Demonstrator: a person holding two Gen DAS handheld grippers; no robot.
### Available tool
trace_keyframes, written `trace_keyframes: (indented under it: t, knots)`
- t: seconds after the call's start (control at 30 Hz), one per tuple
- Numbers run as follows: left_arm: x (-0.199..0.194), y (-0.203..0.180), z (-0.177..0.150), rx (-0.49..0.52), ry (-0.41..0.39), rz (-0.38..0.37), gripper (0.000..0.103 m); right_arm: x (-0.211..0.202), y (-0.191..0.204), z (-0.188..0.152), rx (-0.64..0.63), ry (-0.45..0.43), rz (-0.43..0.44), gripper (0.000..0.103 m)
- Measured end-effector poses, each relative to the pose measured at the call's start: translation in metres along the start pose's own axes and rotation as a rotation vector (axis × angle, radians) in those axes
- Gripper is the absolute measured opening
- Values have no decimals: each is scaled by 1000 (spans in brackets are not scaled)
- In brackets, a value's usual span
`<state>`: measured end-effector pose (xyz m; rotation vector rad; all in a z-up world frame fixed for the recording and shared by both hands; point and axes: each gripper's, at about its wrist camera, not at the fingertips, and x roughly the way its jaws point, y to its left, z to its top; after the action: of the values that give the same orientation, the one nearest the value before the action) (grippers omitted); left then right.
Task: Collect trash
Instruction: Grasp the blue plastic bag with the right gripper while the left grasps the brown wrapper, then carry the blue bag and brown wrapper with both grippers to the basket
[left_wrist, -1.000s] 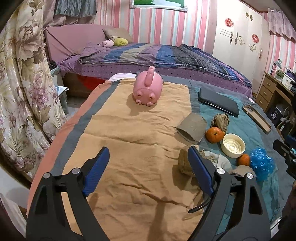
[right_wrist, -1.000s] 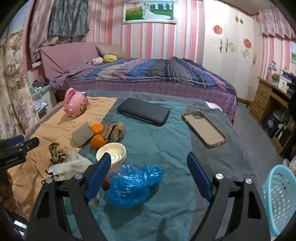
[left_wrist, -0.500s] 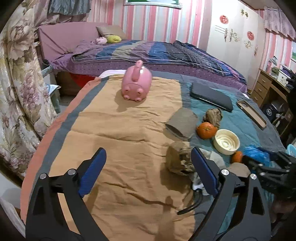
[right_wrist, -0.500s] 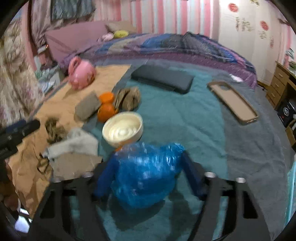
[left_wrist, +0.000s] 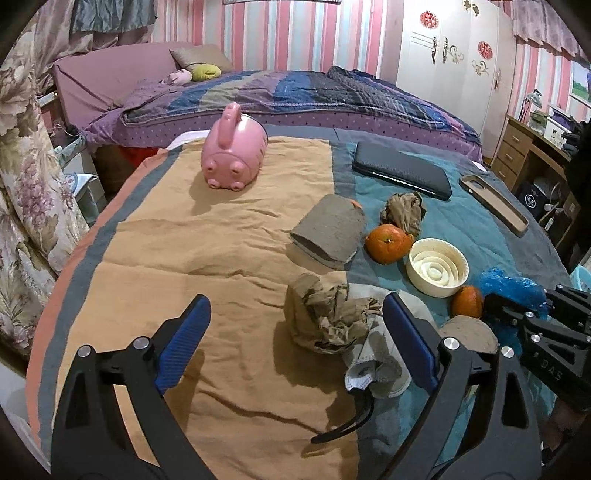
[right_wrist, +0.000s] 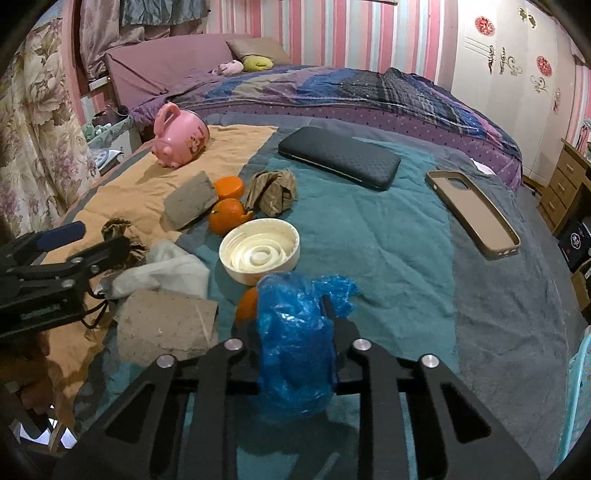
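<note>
My right gripper (right_wrist: 295, 325) is shut on a crumpled blue plastic bag (right_wrist: 295, 339) near the table's front edge; the bag also shows in the left wrist view (left_wrist: 511, 291). My left gripper (left_wrist: 295, 332) is open, its blue pads on either side of a crumpled brown paper ball (left_wrist: 325, 317) that lies on the orange cloth. A white face mask (left_wrist: 380, 365) lies under the right pad. Another crumpled brown paper (right_wrist: 273, 190) and grey cardboard pieces (right_wrist: 168, 328) lie close by.
Oranges (left_wrist: 388, 242), a cream plastic lid (right_wrist: 258, 251), a pink pig pot (left_wrist: 234, 158), a black case (right_wrist: 340, 157) and a phone case (right_wrist: 472, 214) lie on the cloth. A light blue basket (right_wrist: 578, 406) stands at the right edge. A bed stands behind.
My right gripper moved forward onto the blue bag and shut on it. My left gripper moved forward and right, so the brown paper ball now lies between its open pads.
</note>
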<state>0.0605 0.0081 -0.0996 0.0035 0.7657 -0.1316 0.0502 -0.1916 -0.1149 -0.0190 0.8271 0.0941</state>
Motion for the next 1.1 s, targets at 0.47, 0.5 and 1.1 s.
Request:
trace_keyframes:
  t: [0.47,0.5,1.1]
  knots:
    - [5,-12,3,29,17,-94,24,-22,-15,4,47,-71,6,19]
    - [3,-9,4,17,12,-97,24,-23,-17,4,48,-72,4,19]
    - [-50,13,23,-61,-136,-89,22,-71,-35,11,81,-218,-19,19]
